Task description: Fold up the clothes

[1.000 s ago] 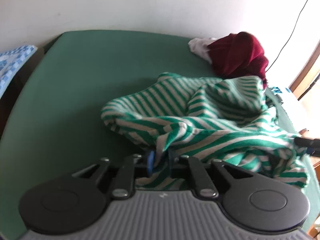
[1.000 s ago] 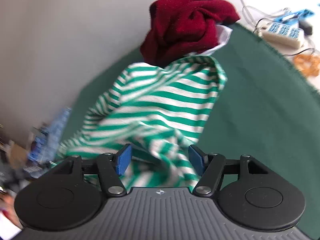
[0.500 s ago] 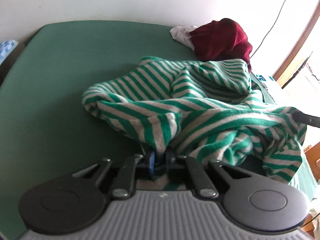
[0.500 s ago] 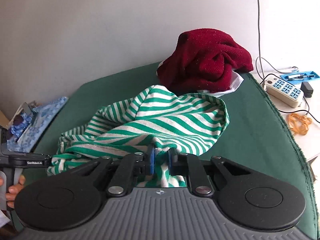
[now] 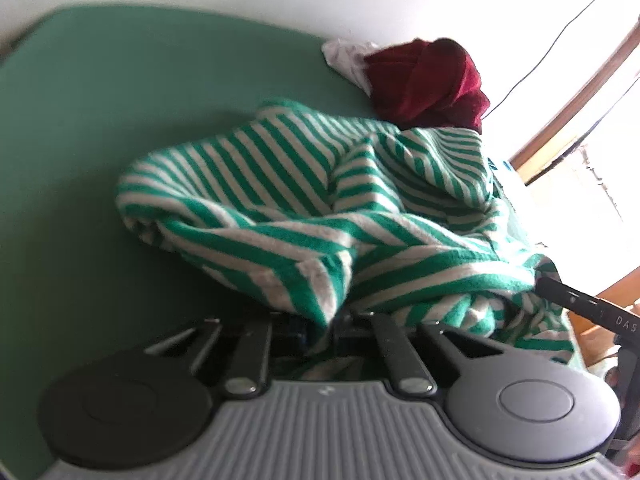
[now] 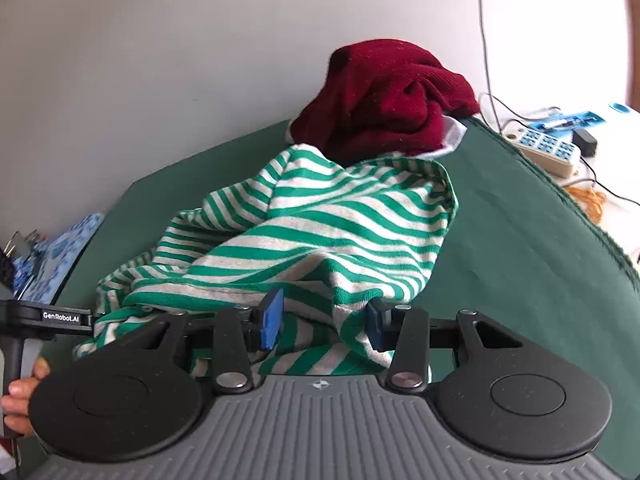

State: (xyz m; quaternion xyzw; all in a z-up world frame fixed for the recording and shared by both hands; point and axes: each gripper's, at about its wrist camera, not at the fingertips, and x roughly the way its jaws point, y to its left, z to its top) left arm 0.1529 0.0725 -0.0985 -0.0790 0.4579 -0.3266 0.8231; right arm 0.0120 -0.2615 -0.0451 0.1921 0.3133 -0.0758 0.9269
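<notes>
Crumpled green-striped shirt [image 5: 304, 208] (bunched): left tongs [image 5: 322, 330] pinch its hem; right tongs [image 6: 322, 320] gape.

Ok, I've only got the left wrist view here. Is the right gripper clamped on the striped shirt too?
Observer: No. The right gripper is open, jaws apart, with the striped shirt lying loose between them.
Operator: Anything past the table's right edge I could snag?
Observer: A power strip with cables lies just beyond the green table cover.
Operator: And the left side?
Observer: A blue patterned cloth lies off that edge.
</notes>
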